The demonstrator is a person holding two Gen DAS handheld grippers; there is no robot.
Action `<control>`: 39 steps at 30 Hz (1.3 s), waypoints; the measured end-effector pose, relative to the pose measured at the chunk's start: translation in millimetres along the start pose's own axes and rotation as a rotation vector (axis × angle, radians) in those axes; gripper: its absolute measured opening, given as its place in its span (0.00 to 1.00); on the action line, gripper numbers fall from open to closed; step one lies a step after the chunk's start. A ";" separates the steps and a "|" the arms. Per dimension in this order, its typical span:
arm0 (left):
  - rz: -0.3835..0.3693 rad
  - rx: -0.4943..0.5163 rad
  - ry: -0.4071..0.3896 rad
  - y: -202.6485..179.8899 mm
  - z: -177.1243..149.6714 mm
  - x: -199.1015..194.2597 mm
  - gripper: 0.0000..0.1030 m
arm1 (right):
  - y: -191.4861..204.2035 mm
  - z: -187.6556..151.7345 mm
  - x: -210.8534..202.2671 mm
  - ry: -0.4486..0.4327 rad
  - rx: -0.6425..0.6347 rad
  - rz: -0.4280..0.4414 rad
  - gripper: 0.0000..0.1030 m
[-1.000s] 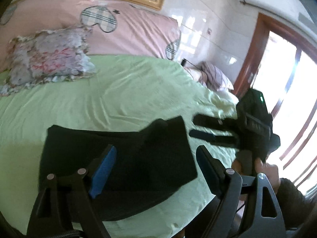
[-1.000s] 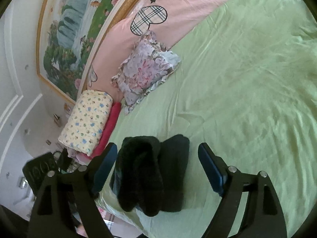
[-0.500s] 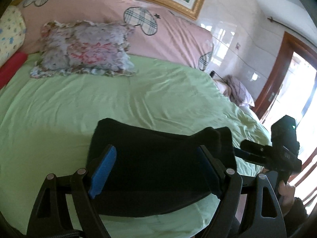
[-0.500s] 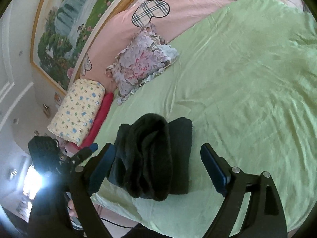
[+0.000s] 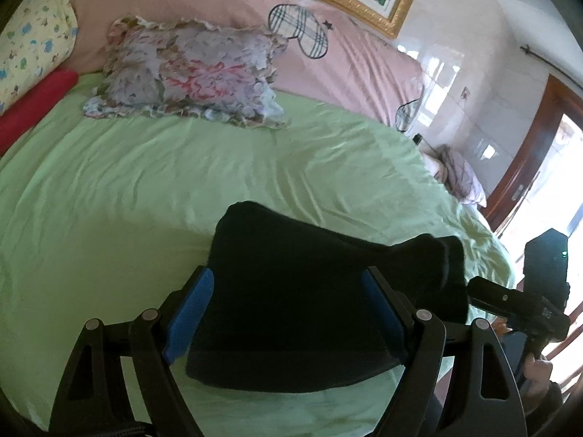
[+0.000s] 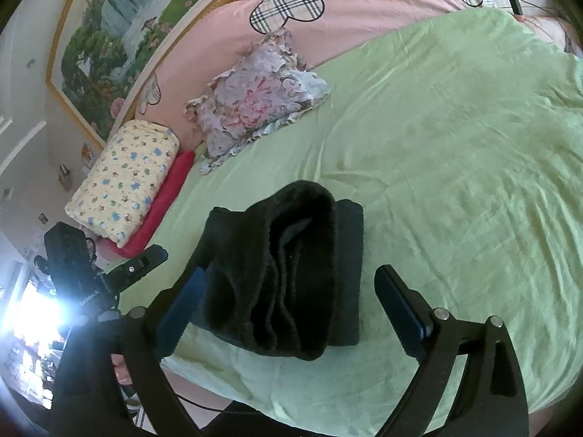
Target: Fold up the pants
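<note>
Left wrist view: no writing can be read. The folded black fleece pants (image 5: 320, 309) lie flat on the light green bedsheet (image 5: 145, 200), under and ahead of the left gripper (image 5: 291, 306), whose blue-padded fingers (image 5: 189, 309) stand wide apart, holding nothing. A second ago the pants sat further left. Right wrist view: the right gripper (image 6: 295, 302), its jaws just opening wider, frames the pants' stacked layers ungripped; small white lettering on the left gripper's body is illegible.
</note>
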State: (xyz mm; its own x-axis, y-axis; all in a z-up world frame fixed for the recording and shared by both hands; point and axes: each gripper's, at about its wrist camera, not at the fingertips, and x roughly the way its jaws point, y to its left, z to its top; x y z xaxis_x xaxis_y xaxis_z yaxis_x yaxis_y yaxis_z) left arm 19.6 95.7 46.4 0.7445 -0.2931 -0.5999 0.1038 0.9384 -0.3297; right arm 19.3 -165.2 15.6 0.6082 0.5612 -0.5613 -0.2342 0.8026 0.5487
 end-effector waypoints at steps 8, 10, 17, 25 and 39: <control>0.036 0.006 0.064 9.4 6.4 20.9 0.81 | -1.6 -2.1 9.0 0.021 0.027 -0.037 0.93; 0.052 0.017 0.080 10.3 7.5 28.4 0.81 | -0.8 -2.1 11.2 0.022 0.035 -0.032 0.93; 0.060 0.030 0.146 15.2 13.4 57.6 0.81 | -3.3 -2.3 22.3 0.040 0.055 -0.035 0.94; 0.017 -0.004 0.206 25.2 16.3 86.7 0.83 | -10.5 -6.7 34.6 0.071 0.095 -0.012 0.94; -0.103 -0.235 0.227 77.7 11.7 98.0 0.48 | -24.1 -10.7 45.1 0.085 0.087 0.035 0.92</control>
State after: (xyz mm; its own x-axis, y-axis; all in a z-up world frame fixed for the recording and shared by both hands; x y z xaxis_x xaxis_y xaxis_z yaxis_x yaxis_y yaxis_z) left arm 108.4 142.0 -29.4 0.5691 -0.4426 -0.6930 -0.0039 0.8413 -0.5405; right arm 44.3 -157.1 -29.5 0.5333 0.6068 -0.5894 -0.1857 0.7637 0.6183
